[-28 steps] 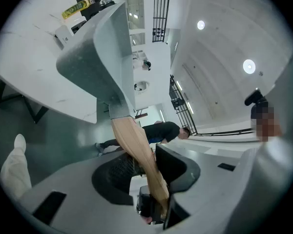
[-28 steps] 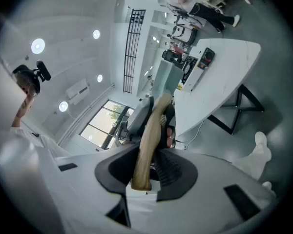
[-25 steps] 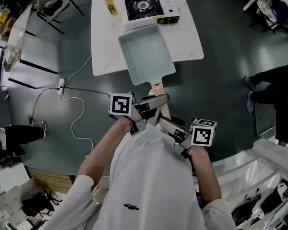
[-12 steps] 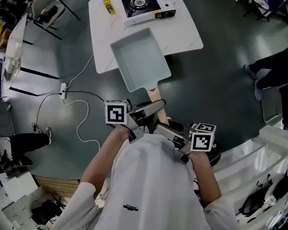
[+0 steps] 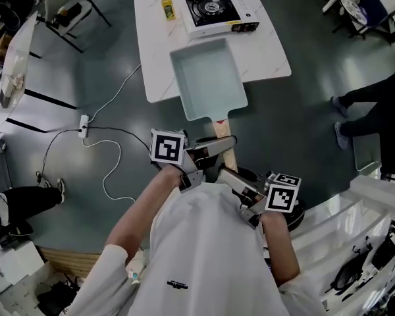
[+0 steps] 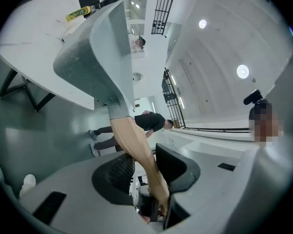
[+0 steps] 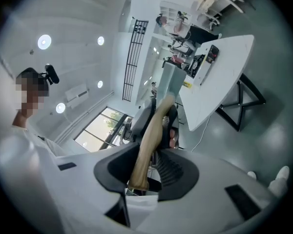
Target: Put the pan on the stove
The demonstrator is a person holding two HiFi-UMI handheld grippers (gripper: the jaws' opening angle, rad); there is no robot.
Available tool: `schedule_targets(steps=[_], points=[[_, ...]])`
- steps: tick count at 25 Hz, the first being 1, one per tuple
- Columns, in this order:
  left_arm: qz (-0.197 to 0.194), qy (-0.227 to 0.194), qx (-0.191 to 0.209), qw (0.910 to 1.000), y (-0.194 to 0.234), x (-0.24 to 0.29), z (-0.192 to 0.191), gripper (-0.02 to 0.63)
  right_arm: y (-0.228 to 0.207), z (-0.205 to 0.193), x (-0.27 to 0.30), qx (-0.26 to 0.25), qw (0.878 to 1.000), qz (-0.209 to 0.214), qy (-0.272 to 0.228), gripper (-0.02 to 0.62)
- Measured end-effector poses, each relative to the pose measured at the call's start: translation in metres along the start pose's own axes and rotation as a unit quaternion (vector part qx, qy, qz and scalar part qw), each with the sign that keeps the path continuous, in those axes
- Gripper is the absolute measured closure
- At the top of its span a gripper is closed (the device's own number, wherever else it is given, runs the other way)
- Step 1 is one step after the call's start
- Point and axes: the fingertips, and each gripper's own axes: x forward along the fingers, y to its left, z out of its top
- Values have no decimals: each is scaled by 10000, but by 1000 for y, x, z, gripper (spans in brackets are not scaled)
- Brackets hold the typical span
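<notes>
A pale grey rectangular pan (image 5: 207, 78) hangs level over the front half of the white table (image 5: 270, 51), its wooden handle (image 5: 222, 131) pointing back at me. My left gripper (image 5: 218, 147) is shut on the handle near the pan. My right gripper (image 5: 230, 175) holds the handle's end, its jaws opening slightly with the wood still between them. In the left gripper view the handle (image 6: 136, 152) runs between the pads up to the pan (image 6: 95, 57). In the right gripper view the handle (image 7: 149, 130) does likewise. The black-topped stove (image 5: 218, 8) stands at the table's far edge.
A yellow bottle (image 5: 166, 5) stands left of the stove. A white cable and power strip (image 5: 84, 120) lie on the dark floor to the left. A person's legs (image 5: 368, 101) are at the right, a chair (image 5: 66, 8) at upper left, white shelving at lower right.
Both grippers keep hold of the handle. The table and stove slid left and then back right in view, while the pan stays over the table's front part.
</notes>
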Motion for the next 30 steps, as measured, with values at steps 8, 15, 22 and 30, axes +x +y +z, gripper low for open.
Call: schedule_targets(steps=[8, 15, 22, 30], points=[[59, 561, -18, 9984, 16, -53, 25, 465, 2, -4, 70, -9, 9986, -168, -511, 477], [-19, 615, -100, 9981, 30, -66, 63, 465, -8, 21, 103, -20, 9985, -312, -452, 477], [54, 750, -53, 9972, 49, -50, 102, 465, -29, 60, 116, -74, 9986, -313, -419, 477], [176, 631, -53, 9978, 76, -1, 182, 465, -65, 151, 119, -142, 9995, -170, -220, 477]])
